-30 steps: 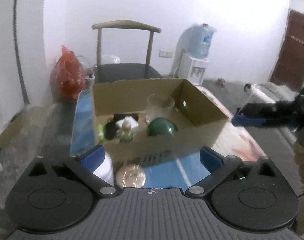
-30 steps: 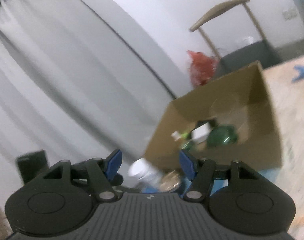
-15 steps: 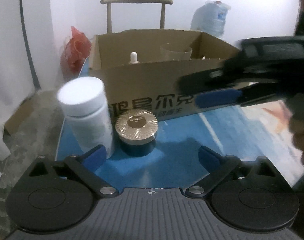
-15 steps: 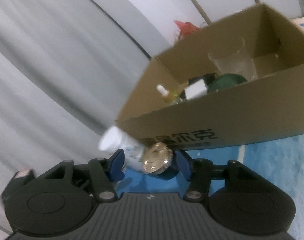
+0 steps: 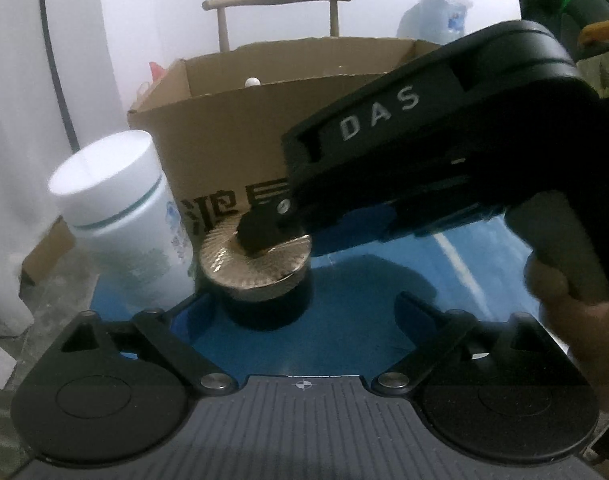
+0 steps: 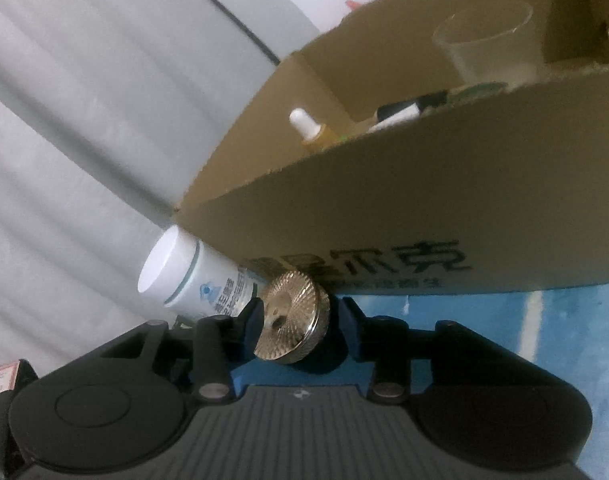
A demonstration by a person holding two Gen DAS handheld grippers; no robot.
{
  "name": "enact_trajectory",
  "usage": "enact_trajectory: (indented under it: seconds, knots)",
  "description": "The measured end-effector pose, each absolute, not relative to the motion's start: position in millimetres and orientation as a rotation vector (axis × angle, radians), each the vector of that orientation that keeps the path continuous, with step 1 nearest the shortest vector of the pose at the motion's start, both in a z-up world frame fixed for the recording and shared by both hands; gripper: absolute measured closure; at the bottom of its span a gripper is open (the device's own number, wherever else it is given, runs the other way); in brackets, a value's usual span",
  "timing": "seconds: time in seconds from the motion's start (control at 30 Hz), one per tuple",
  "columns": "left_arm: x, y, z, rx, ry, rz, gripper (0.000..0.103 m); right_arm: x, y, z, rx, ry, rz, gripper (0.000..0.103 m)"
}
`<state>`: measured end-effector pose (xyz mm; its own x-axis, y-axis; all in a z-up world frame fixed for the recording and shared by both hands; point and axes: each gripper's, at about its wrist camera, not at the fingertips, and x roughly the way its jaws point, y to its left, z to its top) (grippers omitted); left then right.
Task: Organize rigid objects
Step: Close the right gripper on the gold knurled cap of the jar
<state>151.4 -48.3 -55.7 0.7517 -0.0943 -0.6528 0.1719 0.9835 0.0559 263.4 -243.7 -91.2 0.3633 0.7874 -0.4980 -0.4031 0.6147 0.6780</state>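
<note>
Right gripper (image 6: pixel 300 320) is now lowered around the gold-lidded jar (image 6: pixel 290 316); a second ago it was held above. Jaws are closing, jar between them, not yet gripped. Left gripper (image 5: pixel 304 316) is held wide, empty.

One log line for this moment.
right gripper: closing around gold-lidded black jar | left gripper: open, empty | white plastic bottle: beside jar

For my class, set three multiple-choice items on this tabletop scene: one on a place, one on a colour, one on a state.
1. The white bottle stands
A. inside the cardboard box
B. outside the box, beside the gold-lidded jar
C. on the chair

2. The mat under the jar is
A. blue
B. red
C. green

3. The left gripper is
A. clamped on the bottle
B. open and empty
C. holding a cup

Answers: 1 B, bottle and jar sit before the box wall. 2 A, blue shows around the jar. 3 B, its fingers stand wide apart.
</note>
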Motion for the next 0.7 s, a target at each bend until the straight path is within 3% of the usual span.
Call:
enact_trajectory:
  seconds: [0.7]
  knots:
    - [128.5,-92.4,-58.4,0.197,0.661,-0.441,0.006,215.6,-324.0,-95.5,0.548,0.898,0.672,0.059]
